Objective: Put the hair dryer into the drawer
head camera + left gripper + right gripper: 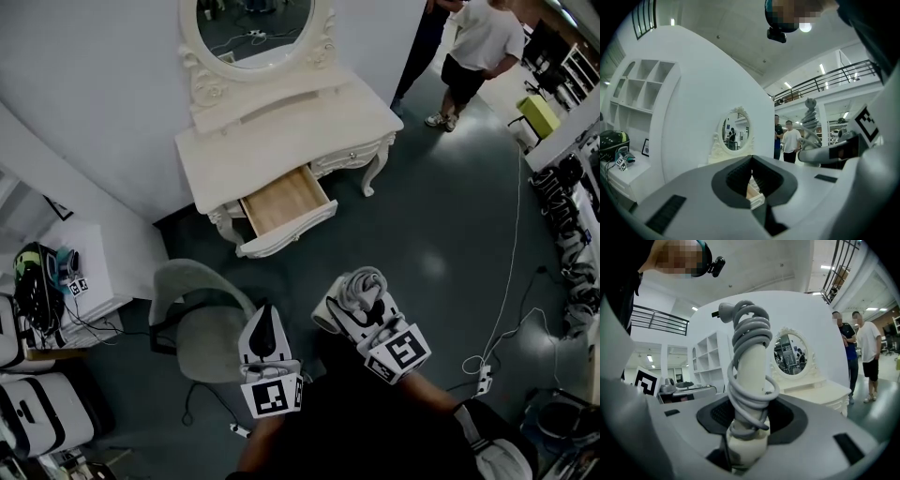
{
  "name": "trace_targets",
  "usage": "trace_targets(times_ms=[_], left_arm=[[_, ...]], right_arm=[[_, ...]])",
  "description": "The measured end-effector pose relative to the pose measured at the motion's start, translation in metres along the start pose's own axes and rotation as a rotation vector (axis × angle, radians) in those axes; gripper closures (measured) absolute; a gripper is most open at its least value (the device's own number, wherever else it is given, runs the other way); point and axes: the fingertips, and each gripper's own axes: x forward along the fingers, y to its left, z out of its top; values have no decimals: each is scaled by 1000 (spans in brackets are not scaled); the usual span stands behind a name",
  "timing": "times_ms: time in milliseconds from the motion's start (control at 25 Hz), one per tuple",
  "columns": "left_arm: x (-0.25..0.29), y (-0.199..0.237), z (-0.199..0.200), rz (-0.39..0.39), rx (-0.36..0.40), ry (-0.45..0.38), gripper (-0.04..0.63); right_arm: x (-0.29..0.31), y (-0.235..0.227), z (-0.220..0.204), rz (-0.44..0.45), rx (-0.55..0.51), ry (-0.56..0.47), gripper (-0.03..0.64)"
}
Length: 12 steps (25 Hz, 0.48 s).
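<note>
A cream hair dryer [752, 366] with its grey cord [749, 333] coiled round it stands upright between the jaws of my right gripper [751, 404], which is shut on its lower part. In the head view the same hair dryer [361, 289] sits in the right gripper [359, 302], in front of me and well short of the dressing table [281, 141]. The table's wooden drawer [281, 201] is pulled out and holds nothing. My left gripper [265, 317] is beside the right one, its jaws [751, 159] closed to a point with nothing in them.
A grey chair [202, 319] stands just left of my grippers, between me and the table. Two people [473, 42] stand at the back right. A cable [511, 272] and a power strip [484, 380] lie on the floor to the right. A white shelf [89, 272] with gear is at the left.
</note>
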Motion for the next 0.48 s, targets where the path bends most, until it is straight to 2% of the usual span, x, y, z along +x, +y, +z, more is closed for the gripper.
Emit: trace_targets(times_ms=[480], left_arm=[[78,-18,4,49,8,8,572]], right_arm=[[40,-67,13,66,-6,20,420]])
